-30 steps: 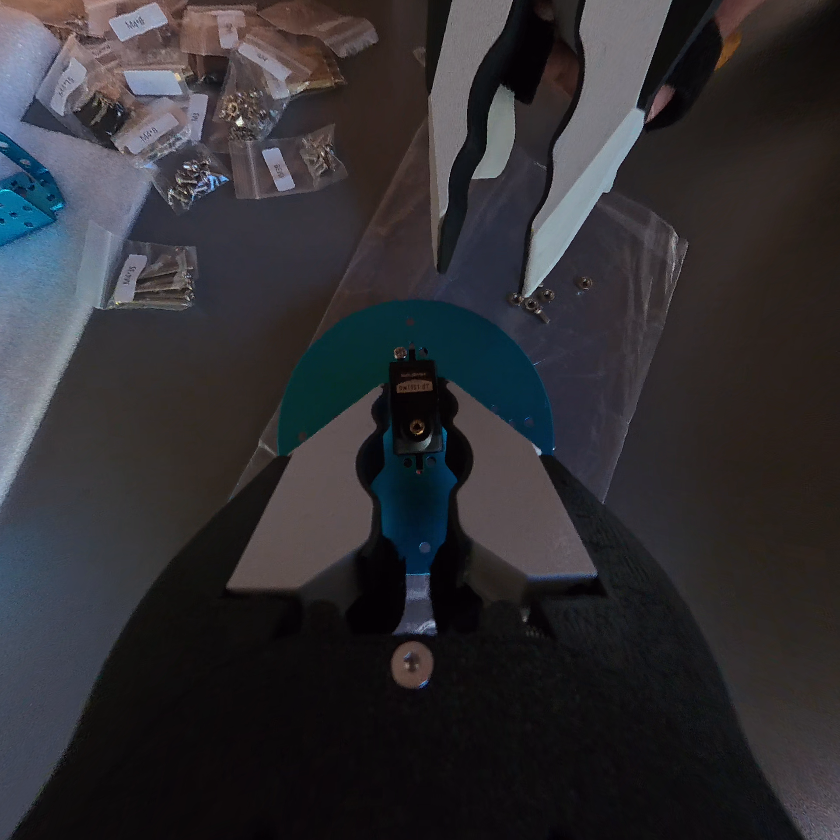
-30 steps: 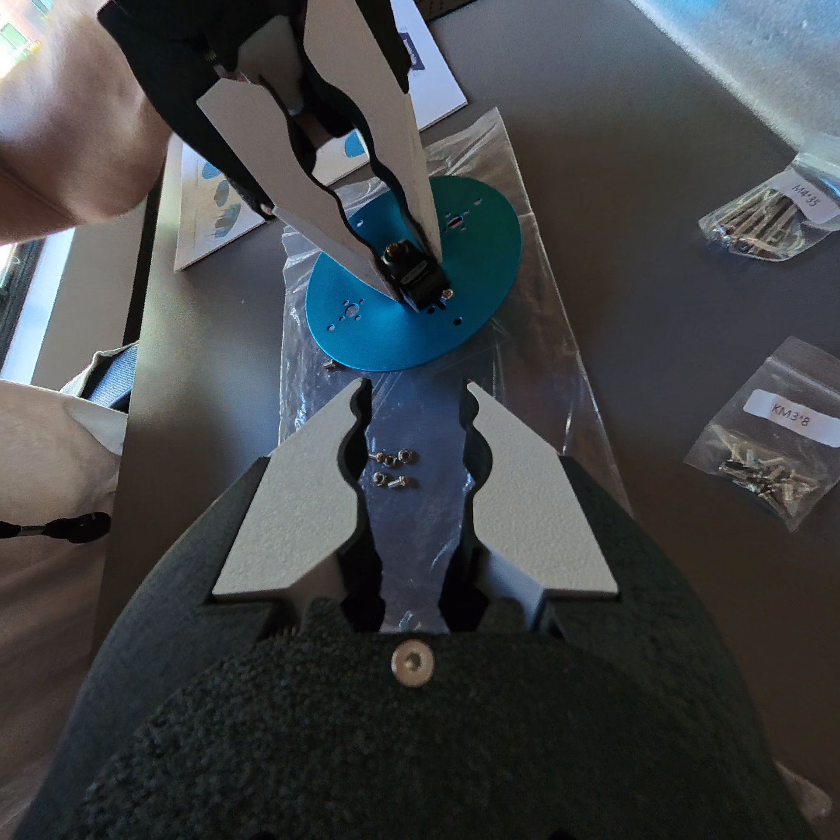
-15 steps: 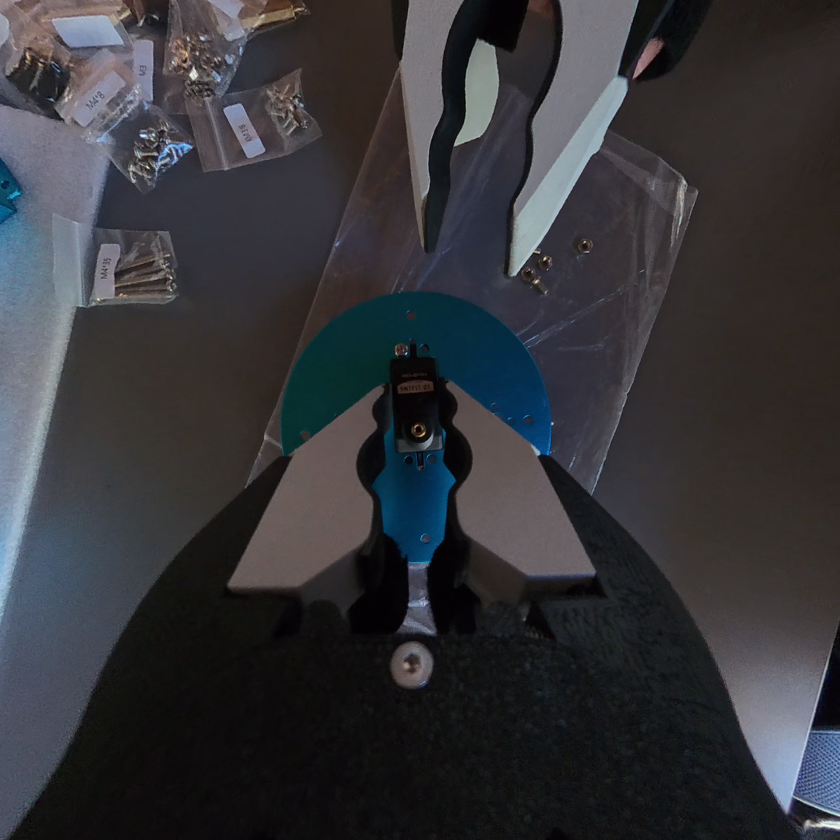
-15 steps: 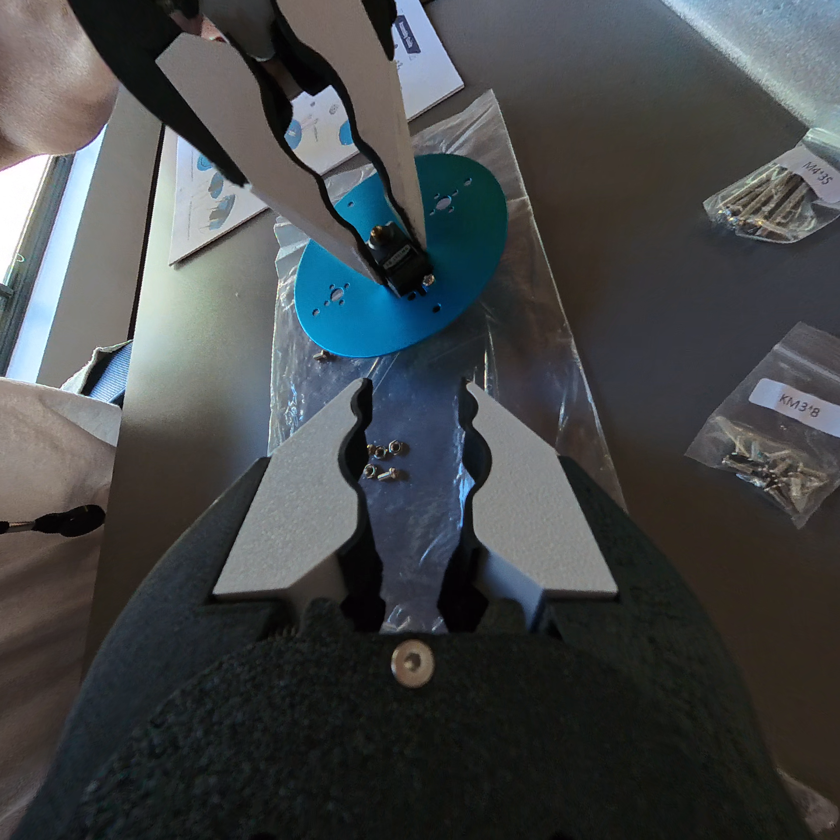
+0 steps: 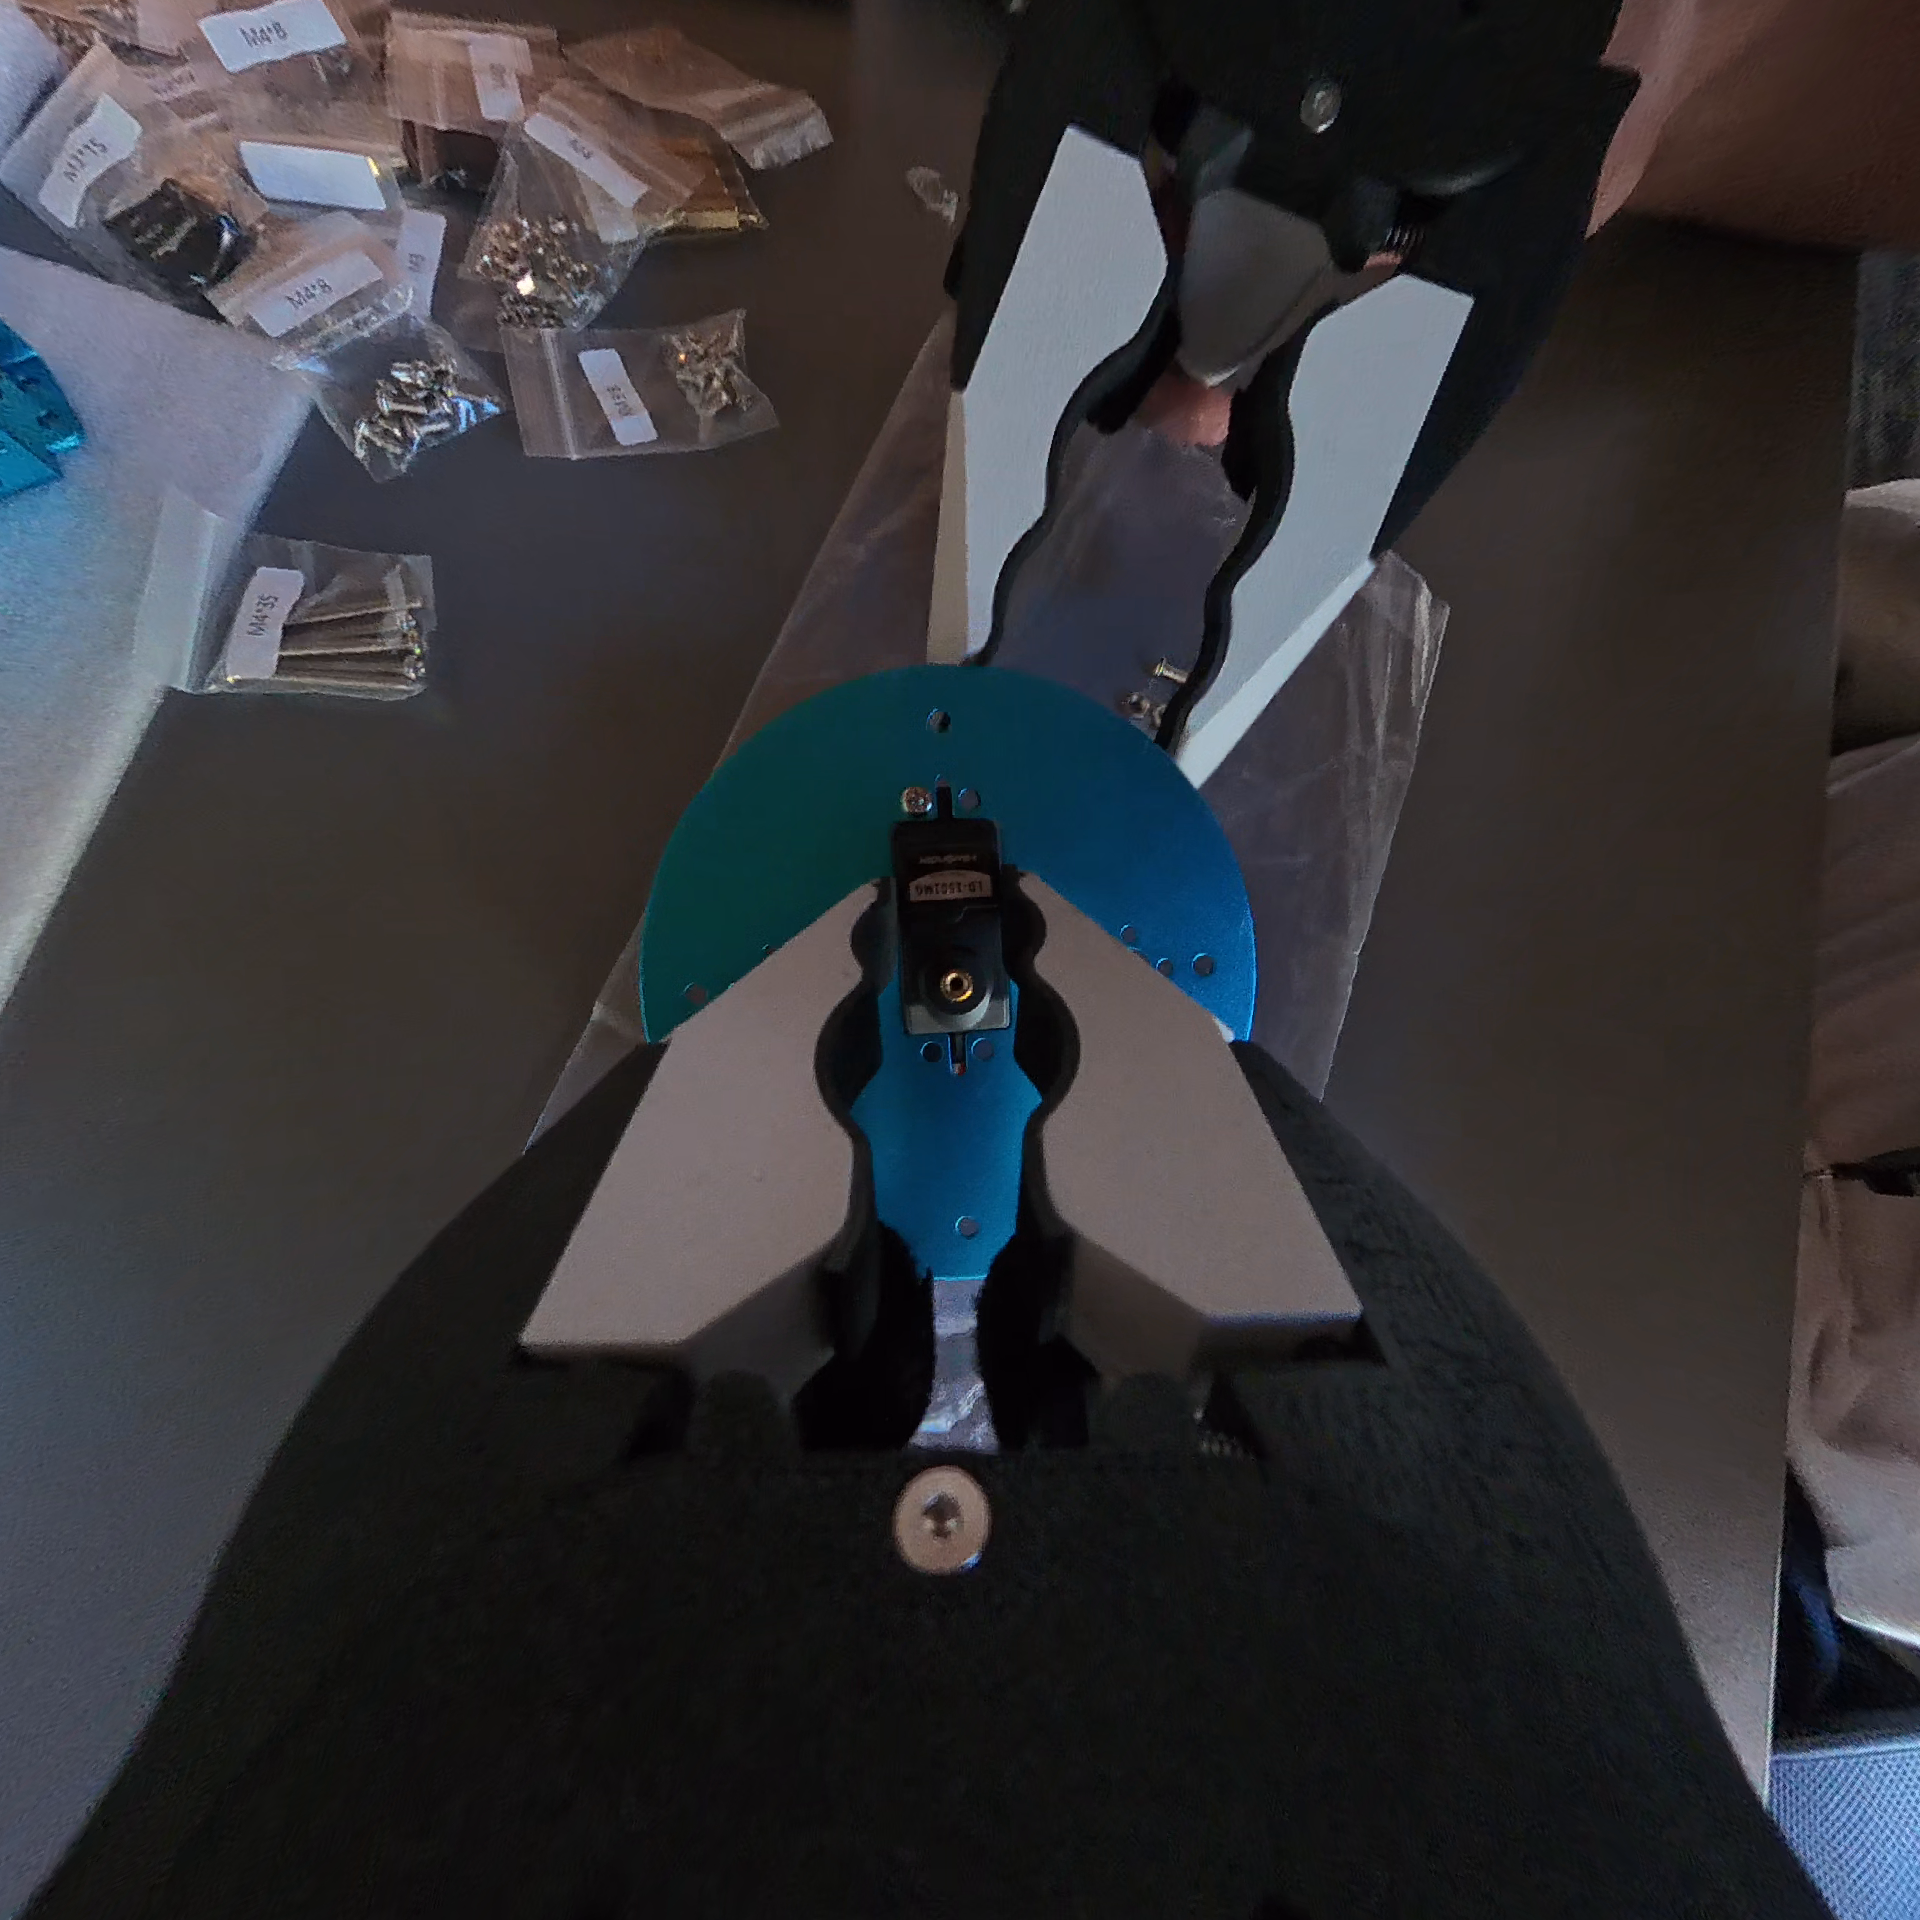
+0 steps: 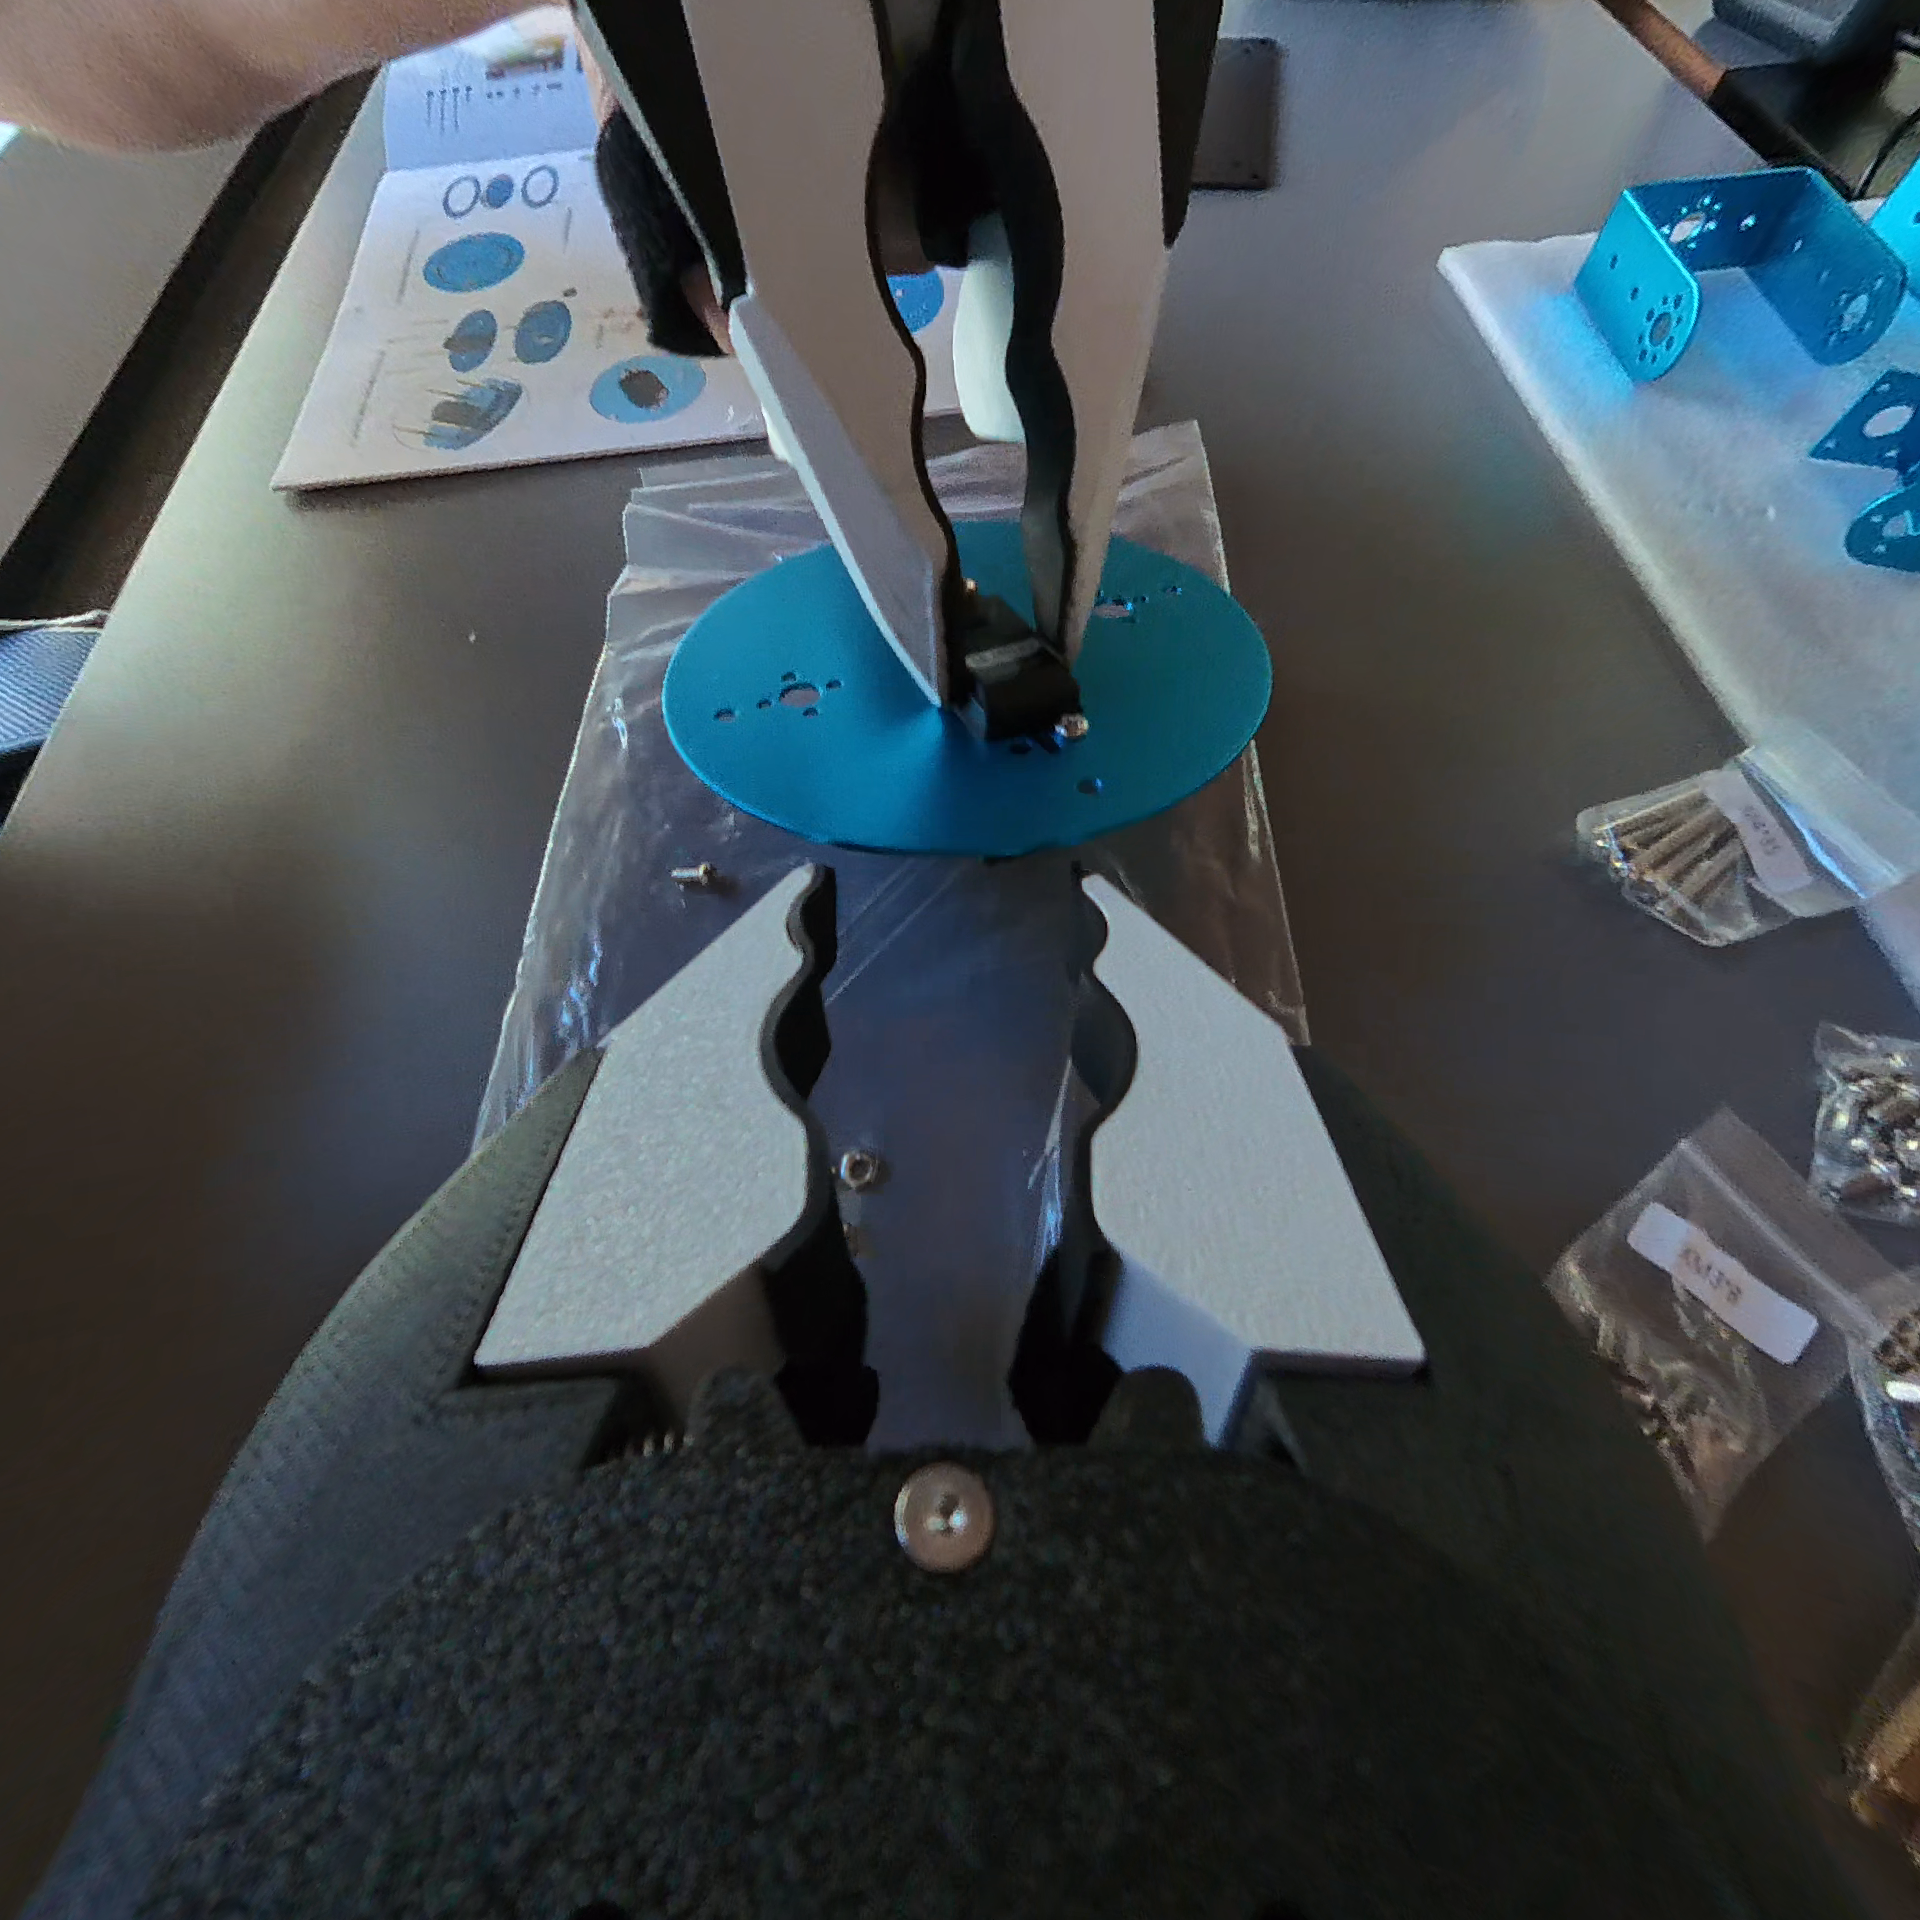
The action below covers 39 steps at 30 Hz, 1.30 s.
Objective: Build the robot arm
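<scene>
My left gripper (image 5: 954, 899) is shut on a black servo (image 5: 951, 935) that sits in a round blue metal plate (image 5: 790, 852). The plate rests on a clear plastic bag (image 5: 1320, 831) on the dark table. In the right wrist view the left gripper (image 6: 1000, 670) comes down from above onto the servo (image 6: 1023, 686) and plate (image 6: 831, 748). My right gripper (image 6: 951, 883) is open and empty, low over the bag (image 6: 582, 935), its tips just short of the plate's edge. A small nut (image 6: 857, 1166) lies between its fingers; a loose screw (image 6: 691, 875) lies to the left.
Several labelled bags of screws (image 5: 582, 395) lie at the far left of the left wrist view, and more bags (image 6: 1704, 1320) to my right gripper's right. An instruction booklet (image 6: 499, 332) lies beyond the plate. Blue brackets (image 6: 1745, 270) stand on white foam at the far right. The tips of both grippers are at nearly the same place.
My right gripper has moved forward over the bag towards the plate, so the nuts now lie between its fingers. My left gripper still holds the servo.
</scene>
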Tool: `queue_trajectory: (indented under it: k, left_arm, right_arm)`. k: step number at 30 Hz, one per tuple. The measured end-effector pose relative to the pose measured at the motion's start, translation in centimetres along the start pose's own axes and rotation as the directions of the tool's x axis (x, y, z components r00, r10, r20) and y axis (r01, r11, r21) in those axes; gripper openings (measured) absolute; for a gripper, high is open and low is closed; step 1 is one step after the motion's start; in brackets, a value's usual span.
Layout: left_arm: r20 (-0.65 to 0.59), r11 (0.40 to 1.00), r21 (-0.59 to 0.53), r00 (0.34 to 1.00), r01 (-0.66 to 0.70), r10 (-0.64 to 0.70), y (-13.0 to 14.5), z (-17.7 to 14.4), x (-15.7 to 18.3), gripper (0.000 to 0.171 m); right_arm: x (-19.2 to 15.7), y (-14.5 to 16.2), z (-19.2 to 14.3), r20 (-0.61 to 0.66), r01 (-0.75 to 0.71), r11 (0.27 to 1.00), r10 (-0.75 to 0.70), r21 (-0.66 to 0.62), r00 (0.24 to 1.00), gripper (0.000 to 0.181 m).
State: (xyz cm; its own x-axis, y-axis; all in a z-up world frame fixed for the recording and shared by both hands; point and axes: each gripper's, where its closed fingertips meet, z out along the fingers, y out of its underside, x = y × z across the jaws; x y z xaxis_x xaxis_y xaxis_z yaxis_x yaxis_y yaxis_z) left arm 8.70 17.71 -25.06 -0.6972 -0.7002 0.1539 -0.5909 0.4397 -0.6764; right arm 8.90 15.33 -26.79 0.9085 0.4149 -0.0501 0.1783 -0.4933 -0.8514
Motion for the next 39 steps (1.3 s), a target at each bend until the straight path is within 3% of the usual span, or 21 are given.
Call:
queue_trajectory:
  k: [8,12,17,19,23,27,39]
  left_arm:
    - [-0.047,0.997,0.079,0.999,-0.003,0.007,-1.7,-0.7,1.2,0.019]
    - [0.006,0.998,0.061,1.0,-0.025,0.025,-1.8,-0.6,0.8,0.019]
    - [0.005,0.998,0.04,0.999,-0.04,0.04,-1.6,-0.4,1.5,0.019]
    - [-0.029,0.998,0.062,1.0,-0.001,0.003,-1.9,-0.6,1.7,0.019]
    - [-0.101,0.988,0.131,0.992,0.085,-0.072,-2.8,-1.3,1.8,0.019]
    - [-0.177,0.97,0.196,0.978,0.142,-0.107,-3.6,-1.7,2.2,0.019]
    - [-0.247,0.967,0.218,0.966,0.129,-0.073,-5.3,-1.4,4.2,0.019]
  right_arm:
    - [0.0,-0.9,-0.8,0.077,-0.109,0.991,0.103,0.077,0.992,0.043]
    - [0.9,-0.5,-2.9,0.054,-0.112,0.99,0.108,0.08,0.993,0.043]
    - [0.0,-0.7,-5.1,0.23,-0.384,0.921,0.361,0.061,0.904,0.051]
    - [-0.4,-0.9,-5.0,0.251,-0.359,0.931,0.333,0.067,0.909,0.053]
    - [-0.8,-0.6,-3.9,0.175,-0.185,0.977,0.165,0.102,0.971,0.058]
    - [-2.1,-2.0,-2.7,0.249,-0.233,0.956,0.185,0.178,0.951,0.057]
    - [-2.1,-2.8,-2.3,0.27,-0.223,0.949,0.16,0.224,0.949,0.031]
